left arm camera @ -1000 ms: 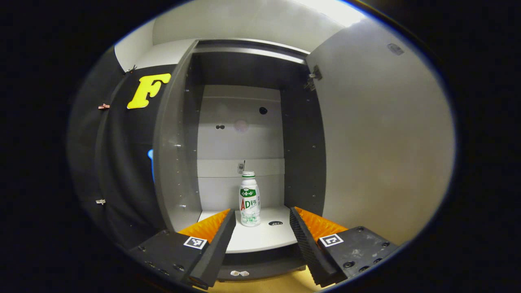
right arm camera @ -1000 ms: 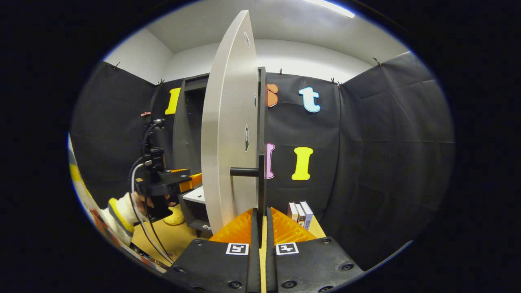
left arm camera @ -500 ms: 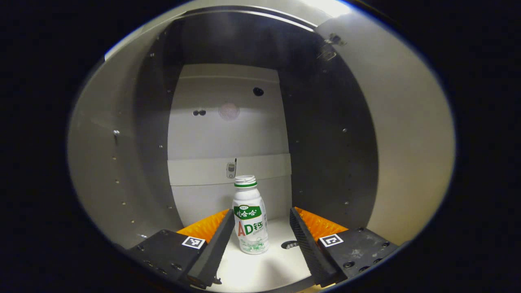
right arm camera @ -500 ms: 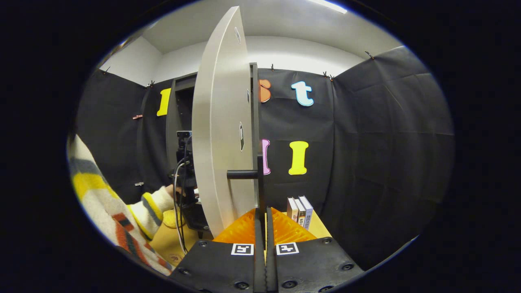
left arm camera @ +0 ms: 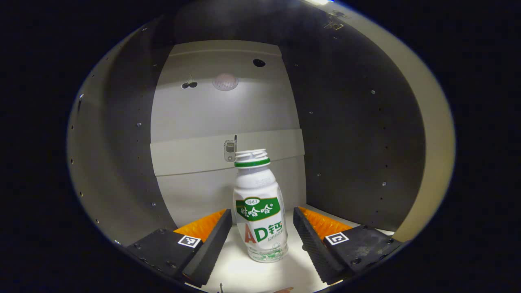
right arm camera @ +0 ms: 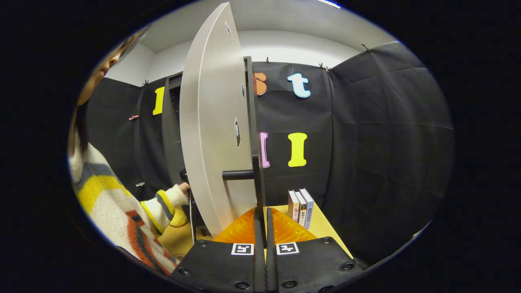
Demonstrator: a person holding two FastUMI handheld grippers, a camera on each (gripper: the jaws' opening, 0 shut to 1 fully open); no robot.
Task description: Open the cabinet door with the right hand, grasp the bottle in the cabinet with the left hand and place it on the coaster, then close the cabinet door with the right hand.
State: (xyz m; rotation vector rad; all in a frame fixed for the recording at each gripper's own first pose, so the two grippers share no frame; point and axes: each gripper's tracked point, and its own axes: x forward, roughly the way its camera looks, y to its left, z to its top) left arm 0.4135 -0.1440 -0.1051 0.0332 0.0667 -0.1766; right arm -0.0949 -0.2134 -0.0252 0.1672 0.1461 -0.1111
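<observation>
Left tool (left arm camera: 262, 236) spread wide, now deep inside the grey cabinet (left arm camera: 346, 134), one finger on each side of the small white plastic bottle with the green band (left arm camera: 258, 207), not touching yet. Much closer than a second ago, so ready to squeeze next. Standing straight up on the white shelf (left arm camera: 248, 276), cap on, label facing out. Right tool (right arm camera: 262, 221) pinched tight on the thin black door handle (right arm camera: 257, 183), still holding the pale grey door (right arm camera: 211, 122) wide open.
</observation>
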